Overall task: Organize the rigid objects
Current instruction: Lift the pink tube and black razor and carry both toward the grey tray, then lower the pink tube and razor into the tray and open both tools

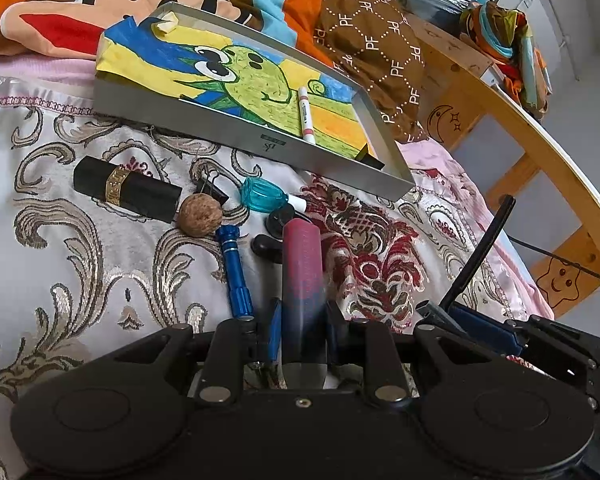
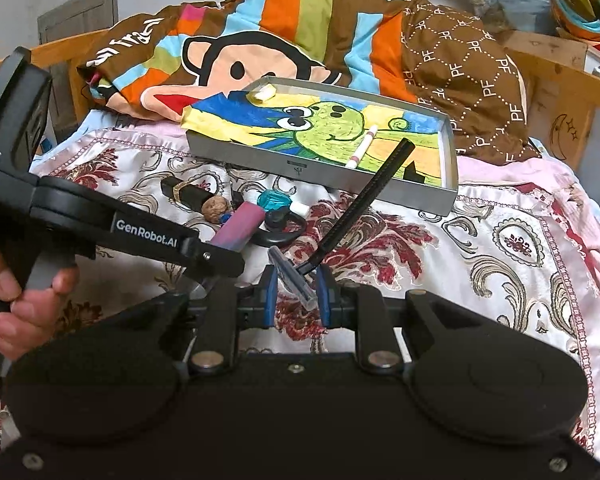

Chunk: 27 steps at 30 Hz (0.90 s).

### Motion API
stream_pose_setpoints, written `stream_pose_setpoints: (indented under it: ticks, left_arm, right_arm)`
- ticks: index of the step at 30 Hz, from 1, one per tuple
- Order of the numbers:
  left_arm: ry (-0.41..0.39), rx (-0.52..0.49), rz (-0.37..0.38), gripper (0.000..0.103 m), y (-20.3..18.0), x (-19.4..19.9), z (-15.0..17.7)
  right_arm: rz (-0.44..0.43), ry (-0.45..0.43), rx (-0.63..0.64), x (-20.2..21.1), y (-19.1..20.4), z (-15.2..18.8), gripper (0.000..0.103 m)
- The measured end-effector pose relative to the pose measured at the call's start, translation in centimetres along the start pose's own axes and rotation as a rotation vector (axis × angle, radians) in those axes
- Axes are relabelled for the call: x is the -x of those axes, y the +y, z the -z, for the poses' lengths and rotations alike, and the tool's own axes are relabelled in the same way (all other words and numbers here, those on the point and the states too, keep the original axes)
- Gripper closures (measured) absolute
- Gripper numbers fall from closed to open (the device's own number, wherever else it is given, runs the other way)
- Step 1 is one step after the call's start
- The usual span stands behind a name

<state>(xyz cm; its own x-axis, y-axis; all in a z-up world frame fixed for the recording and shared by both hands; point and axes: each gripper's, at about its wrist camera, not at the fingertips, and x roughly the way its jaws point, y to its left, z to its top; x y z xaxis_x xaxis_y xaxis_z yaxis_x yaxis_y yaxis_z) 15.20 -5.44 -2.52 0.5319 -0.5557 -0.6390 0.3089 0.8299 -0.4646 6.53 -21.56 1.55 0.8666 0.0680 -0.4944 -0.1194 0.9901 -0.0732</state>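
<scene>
Pink tube (image 1: 301, 276) clamped in left gripper (image 1: 303, 332); razor (image 2: 340, 224) pinched by right gripper (image 2: 296, 294); both to be lowered flat into tray (image 2: 450, 152) ahead.

We see our right gripper (image 2: 296, 292) as matte black plastic, with two round housings, silver screw heads and blue pads on its fingers (image 2: 269, 292). Our left gripper (image 1: 303, 320) has the same build; its side carries white "GenRobot.AI" lettering. Our hand (image 2: 18, 300) on its handle is bare, no sleeve showing.
</scene>
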Motion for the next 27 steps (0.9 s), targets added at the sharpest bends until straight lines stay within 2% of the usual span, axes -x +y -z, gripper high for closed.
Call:
stream_pose_setpoints:
  ticks: [5,9,12,20,27]
  left_arm:
    - [-0.032,0.015,-0.003,0.079,-0.1,0.1,-0.5]
    - [-0.076,0.02,-0.004,0.079,-0.4,0.7,-1.4]
    - [-0.108,0.006,-0.034,0.079,-1.0,1.0,-2.5]
    - [-0.199,0.028,-0.092,0.079,-1.6,0.2,-7.6]
    - [-0.235,0.065,-0.11,0.079,-1.4,-3.0,-12.3]
  right_arm:
    - [0.008,-0.036,0.025,0.0,0.0,-0.9,0.089]
    - [0.037,-0.074,-0.004,-1.0,-1.3,-2.2,0.089]
    - [0.046,-0.102,-0.018,-1.7,-2.3,-3.2,0.089]
    - [0.051,-0.198,-0.042,-5.8,-5.9,-6.4,0.089]
    - [0.063,-0.218,-0.099,-10.0,-9.1,-7.6,0.089]
